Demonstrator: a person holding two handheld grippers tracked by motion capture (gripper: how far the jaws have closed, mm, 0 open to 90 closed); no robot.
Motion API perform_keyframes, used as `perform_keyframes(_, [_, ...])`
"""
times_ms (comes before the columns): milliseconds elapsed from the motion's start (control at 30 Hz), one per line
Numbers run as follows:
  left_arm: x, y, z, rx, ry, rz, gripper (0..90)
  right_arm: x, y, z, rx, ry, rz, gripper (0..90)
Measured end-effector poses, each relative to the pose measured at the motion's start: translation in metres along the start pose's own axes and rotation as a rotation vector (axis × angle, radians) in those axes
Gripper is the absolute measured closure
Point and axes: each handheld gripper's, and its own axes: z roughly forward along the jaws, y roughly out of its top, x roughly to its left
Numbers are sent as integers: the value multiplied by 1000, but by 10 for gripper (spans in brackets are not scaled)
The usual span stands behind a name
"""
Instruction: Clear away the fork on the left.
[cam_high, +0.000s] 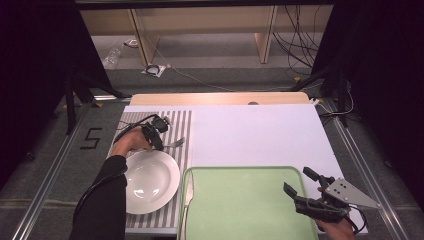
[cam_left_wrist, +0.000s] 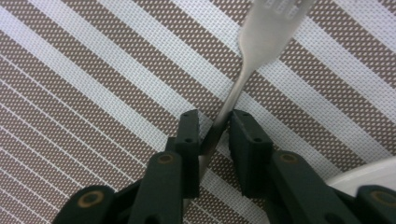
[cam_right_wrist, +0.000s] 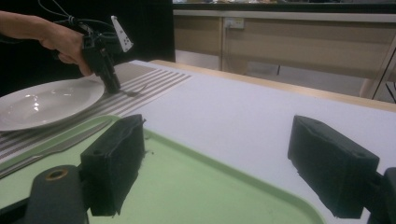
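The green tray (cam_high: 245, 200) sits empty at 6 o'clock, with the striped placemat (cam_high: 175, 122) and white plate (cam_high: 150, 181) over at 9. The left gripper (cam_left_wrist: 214, 122) is clamped on the fork (cam_left_wrist: 261, 35) handle – tines pointing to 1 o'clock from the jaws. The right gripper (cam_right_wrist: 215, 154) hangs wide open, holding nothing, well apart – left's way nearer.

Left gripper (cam_high: 159, 141): centre-left of the high view — jaws nearly closed, pointing down.
Right gripper (cam_high: 301, 183): lower right — jaws spread wide, held level.
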Motion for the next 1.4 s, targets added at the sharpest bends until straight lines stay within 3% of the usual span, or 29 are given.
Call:
perform_keyframes(167, [-2,0,0,-3,-11,20,815,0,0,0,-3,3,-1,195])
perform_keyframes(333, [0,-2,0,-25,-19,3,840,1,0,0,-1,4,-1,194])
perform_keyframes(567, [2,-2,-7,-56,49,-3,842,0,0,0,-3,2,2,195])
perform_keyframes(700, [4,0,-15,-86,135,0,842,0,0,0,-3,2,0,194])
perform_keyframes(1133, [8,-4,-45,-84,237,22,842,1,0,0,-2,4,1,194])
perform_keyframes(1400, [6,-16,-70,-94,266,-24,842,1,0,0,-5,2,1,194])
